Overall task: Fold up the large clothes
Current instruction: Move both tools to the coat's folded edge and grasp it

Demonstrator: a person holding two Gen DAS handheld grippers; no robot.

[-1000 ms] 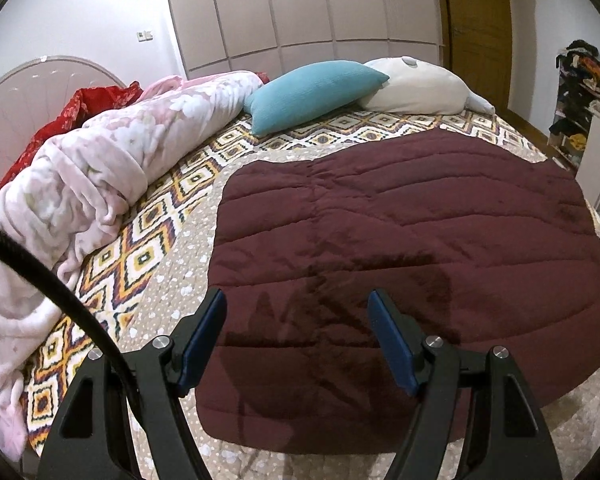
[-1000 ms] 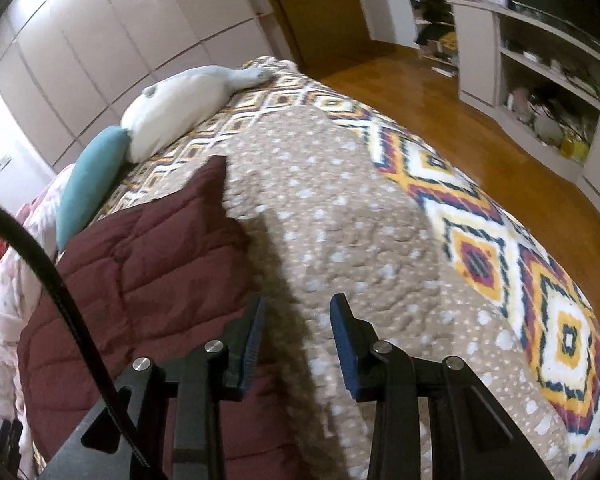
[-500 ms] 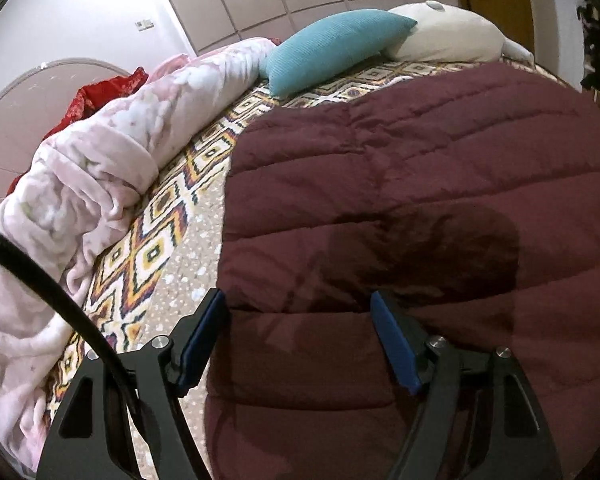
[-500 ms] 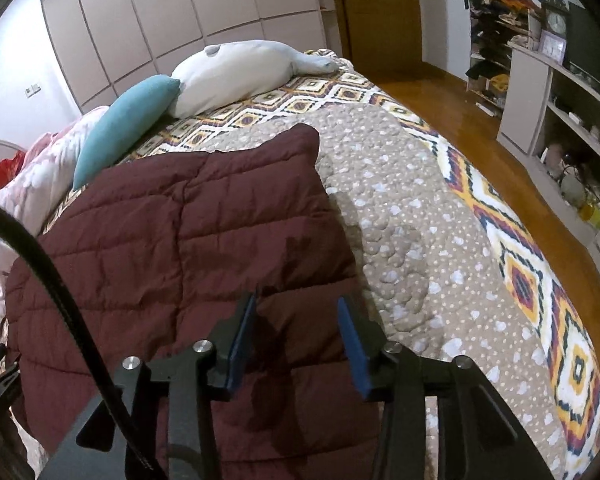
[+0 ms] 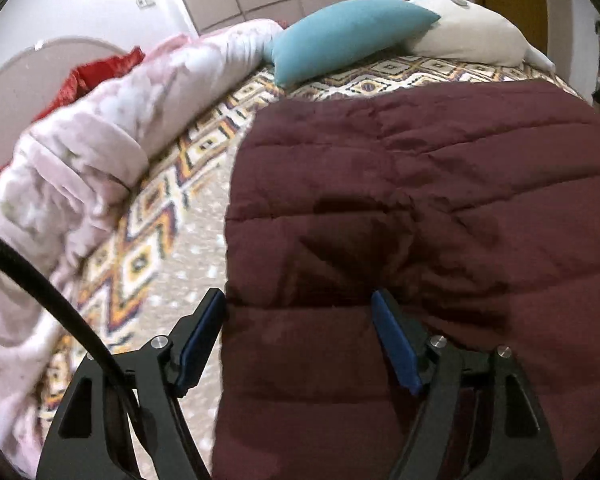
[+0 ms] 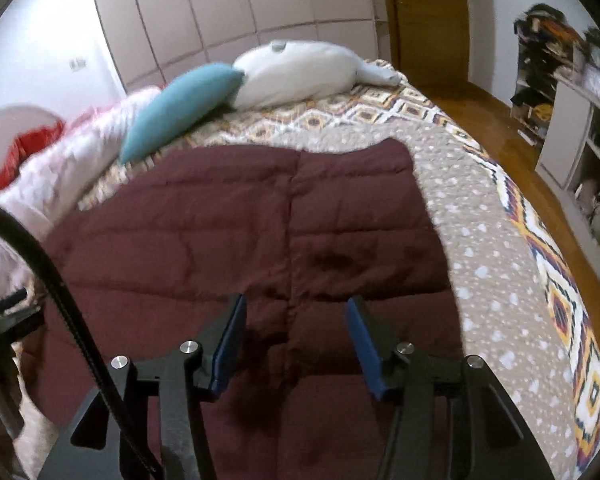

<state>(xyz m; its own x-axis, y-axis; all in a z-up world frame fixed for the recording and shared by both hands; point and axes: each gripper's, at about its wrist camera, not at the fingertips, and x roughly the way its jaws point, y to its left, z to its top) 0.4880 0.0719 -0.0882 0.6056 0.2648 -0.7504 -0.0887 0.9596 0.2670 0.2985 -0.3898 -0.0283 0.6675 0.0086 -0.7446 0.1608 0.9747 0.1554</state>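
A large dark maroon quilted garment (image 5: pixel 440 200) lies spread flat on the bed; it also shows in the right wrist view (image 6: pixel 240 220). My left gripper (image 5: pixel 300 320) is open and low over the garment's left side edge, its left finger just off the cloth. My right gripper (image 6: pixel 296 320) is open over the middle seam near the garment's near end. Neither holds anything.
The bed has a patterned cover (image 6: pixel 500 220). A rolled pink duvet (image 5: pixel 80 168) lies along the left. A teal pillow (image 5: pixel 348 32) and a white pillow (image 5: pixel 472 36) lie at the far end. Shelves (image 6: pixel 572 128) stand right, across wooden floor.
Both grippers have moved forward over the maroon garment. The right gripper swung left from the bare bed cover onto the garment and opened wider. The left stays open.
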